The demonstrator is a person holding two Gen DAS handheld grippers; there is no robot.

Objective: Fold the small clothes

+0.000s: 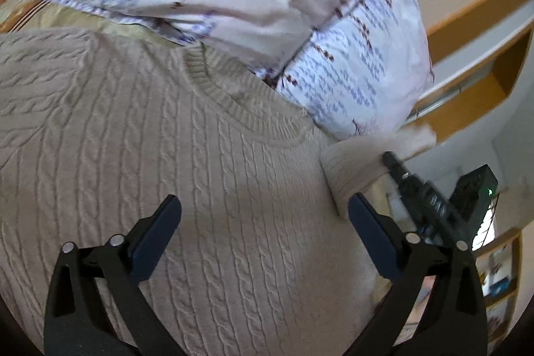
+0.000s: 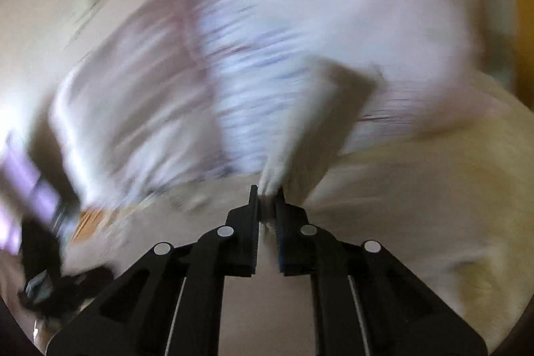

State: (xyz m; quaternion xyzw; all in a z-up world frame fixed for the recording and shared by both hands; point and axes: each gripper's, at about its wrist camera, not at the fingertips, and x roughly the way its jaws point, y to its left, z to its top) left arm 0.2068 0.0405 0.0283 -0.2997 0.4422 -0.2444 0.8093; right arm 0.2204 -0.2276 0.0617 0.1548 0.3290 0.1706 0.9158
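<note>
A sleeve fold was judged underway: the beige cable-knit sweater [image 1: 200,189] lay under the wide-spread left claw [image 1: 263,216], its cuff [image 2: 320,122] pinched by the right claw [image 2: 267,192], next to be laid across the body.

The right wrist view is smeared throughout by motion. The quilt [image 2: 300,39] there shows only as pale streaks, its pattern unreadable. The sweater [image 2: 434,189] is a cream blur at right with no knit visible, and the strip of it [image 2: 320,122] pinched between the fingers [image 2: 253,222] has soft, uncertain edges. A dark object [image 2: 43,256] at near left cannot be identified.

In the left wrist view, the sweater [image 1: 167,139] runs off the left and bottom edges, so its hem is unseen. The cuff [image 1: 353,169] partly hides behind the other gripper [image 1: 430,202]. Shelves [image 1: 500,282] at right are too blurred to read.
</note>
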